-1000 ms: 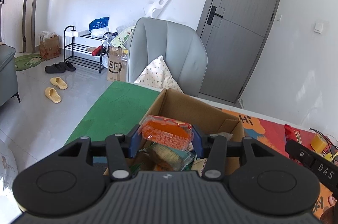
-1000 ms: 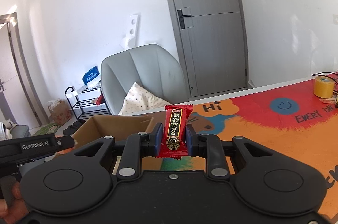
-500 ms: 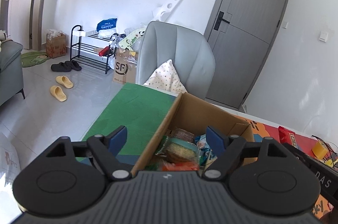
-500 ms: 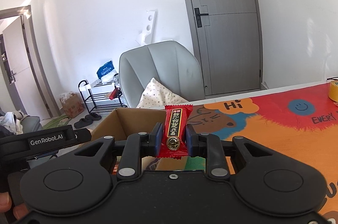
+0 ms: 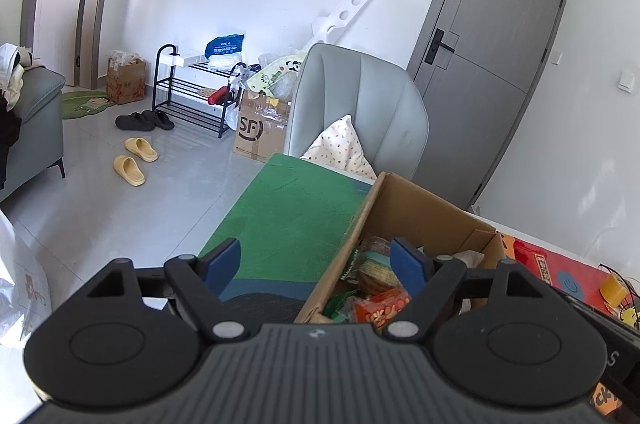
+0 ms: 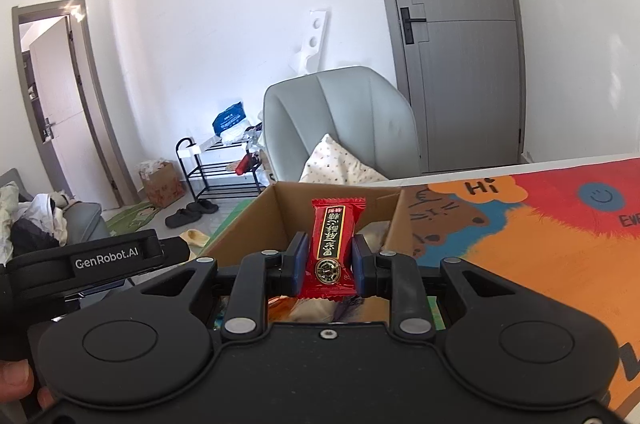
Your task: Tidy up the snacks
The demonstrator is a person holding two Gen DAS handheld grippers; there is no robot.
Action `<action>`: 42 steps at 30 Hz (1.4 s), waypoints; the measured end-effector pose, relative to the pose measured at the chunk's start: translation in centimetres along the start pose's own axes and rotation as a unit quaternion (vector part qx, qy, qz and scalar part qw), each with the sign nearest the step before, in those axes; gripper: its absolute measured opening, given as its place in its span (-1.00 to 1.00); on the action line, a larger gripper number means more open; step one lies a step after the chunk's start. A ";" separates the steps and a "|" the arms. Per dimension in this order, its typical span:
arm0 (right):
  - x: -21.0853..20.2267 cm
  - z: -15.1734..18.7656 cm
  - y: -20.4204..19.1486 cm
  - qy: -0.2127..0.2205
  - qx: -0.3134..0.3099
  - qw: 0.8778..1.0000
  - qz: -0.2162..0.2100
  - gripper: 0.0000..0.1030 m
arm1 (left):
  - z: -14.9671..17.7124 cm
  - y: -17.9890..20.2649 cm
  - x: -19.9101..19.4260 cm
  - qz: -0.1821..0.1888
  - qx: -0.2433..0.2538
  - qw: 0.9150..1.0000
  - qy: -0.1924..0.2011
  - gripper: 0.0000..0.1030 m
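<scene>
An open cardboard box (image 5: 420, 200) stands on the table with several snack packets inside. Among them lies an orange packet (image 5: 384, 308). My left gripper (image 5: 316, 258) is open and holds nothing. It hangs over the box's left wall, one finger outside and one above the snacks. My right gripper (image 6: 330, 258) is shut on a red snack packet (image 6: 334, 232), which stands upright between the pads. It hovers at the near side of the box (image 6: 380, 200). The left gripper's black body (image 6: 108, 258) shows at the left in the right wrist view.
The box sits between a green mat (image 5: 288, 208) and a colourful cartoon mat (image 6: 540, 224). A grey chair (image 5: 360, 112) with a dotted pillow stands behind the table. A yellow tape roll (image 5: 612, 288) lies far right. A shoe rack, boxes and slippers are on the floor.
My left gripper opened and let go of the orange packet, which now lies in the box, then shifted left. My right gripper carried the red packet left to the box.
</scene>
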State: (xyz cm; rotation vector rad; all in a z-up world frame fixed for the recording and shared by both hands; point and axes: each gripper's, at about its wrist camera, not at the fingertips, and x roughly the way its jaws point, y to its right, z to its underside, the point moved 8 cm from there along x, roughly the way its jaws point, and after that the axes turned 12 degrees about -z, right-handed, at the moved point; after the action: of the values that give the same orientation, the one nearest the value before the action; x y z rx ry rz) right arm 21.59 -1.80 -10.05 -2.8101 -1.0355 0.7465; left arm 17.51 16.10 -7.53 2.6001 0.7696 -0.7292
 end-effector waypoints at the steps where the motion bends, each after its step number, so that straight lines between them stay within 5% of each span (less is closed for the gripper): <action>1: 0.1 0.2 -0.1 -0.003 0.001 1.000 -0.002 -0.52 | 0.1 -0.1 -0.1 -0.001 -0.001 1.000 0.000 0.57; 7: -0.1 0.9 0.5 -0.008 0.012 1.000 0.012 -0.15 | 0.3 -0.6 -0.4 0.002 -0.003 1.000 -0.001 0.57; 23: -4.0 1.2 4.0 0.008 0.042 0.998 0.055 0.13 | 1.5 1.5 -1.1 0.009 0.027 1.000 -0.010 0.81; 35: -8.1 1.6 6.9 0.012 0.064 0.995 0.077 0.45 | 3.2 5.3 -3.1 0.023 0.095 0.995 -0.016 0.88; 42: -10.9 1.4 8.0 0.023 0.069 0.993 0.090 0.83 | 3.8 7.1 -5.2 0.029 0.135 0.990 -0.007 0.94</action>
State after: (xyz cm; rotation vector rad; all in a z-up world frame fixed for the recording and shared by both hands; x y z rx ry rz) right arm 18.56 -14.93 -8.42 -2.8112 -0.7004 0.7346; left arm 16.40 6.65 -6.61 2.8404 0.6251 -0.8882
